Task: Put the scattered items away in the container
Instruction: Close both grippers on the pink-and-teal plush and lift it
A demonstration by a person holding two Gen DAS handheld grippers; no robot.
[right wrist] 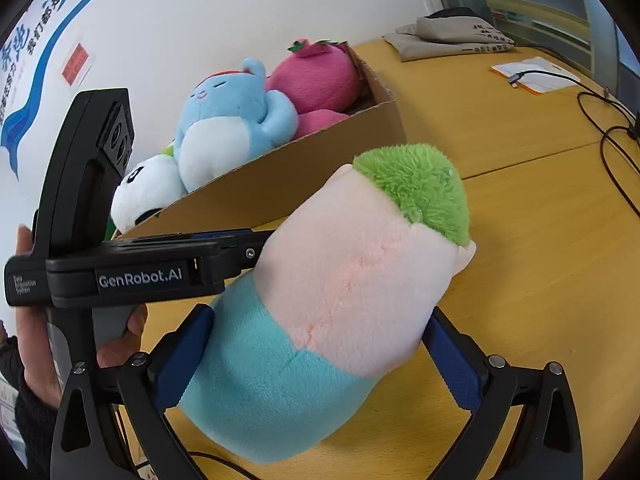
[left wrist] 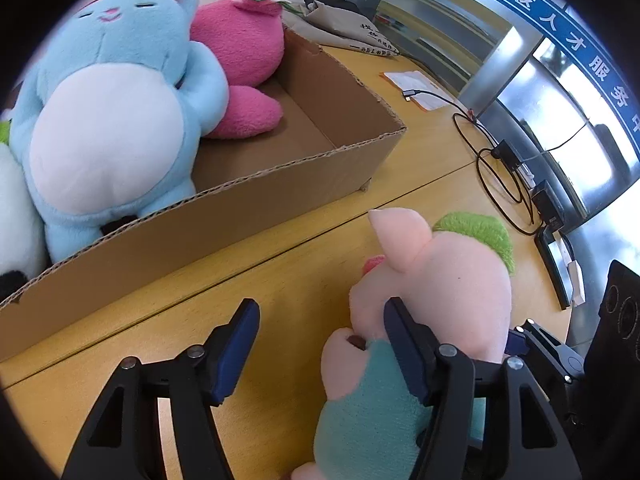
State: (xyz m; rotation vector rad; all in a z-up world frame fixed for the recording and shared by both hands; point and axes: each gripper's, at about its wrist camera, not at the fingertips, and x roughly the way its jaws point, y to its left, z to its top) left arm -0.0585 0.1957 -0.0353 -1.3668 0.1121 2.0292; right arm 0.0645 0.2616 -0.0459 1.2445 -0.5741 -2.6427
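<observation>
A pink pig plush (right wrist: 352, 276) with green hair and a teal body lies tilted over the wooden table (right wrist: 540, 240). It is just in front of the cardboard box (right wrist: 320, 164). My right gripper (right wrist: 320, 312) is shut on the plush's body, one blue pad on each side. My left gripper (left wrist: 322, 304) is open. Its right finger (left wrist: 404, 344) rests against the pig plush (left wrist: 448, 280) and its left finger stands over bare table. In the right wrist view the left gripper (right wrist: 260, 240) meets the plush from the left. The box (left wrist: 280, 188) holds a blue plush (left wrist: 120, 120), a pink plush (left wrist: 240, 52) and a white plush (left wrist: 12, 208).
Black cables (left wrist: 500, 176) and small black devices (left wrist: 548, 200) lie along the table's right edge by the window. A grey bag (left wrist: 344, 24) and a paper card (left wrist: 416, 84) sit behind the box. A person's hand (right wrist: 120, 340) holds the left gripper's handle.
</observation>
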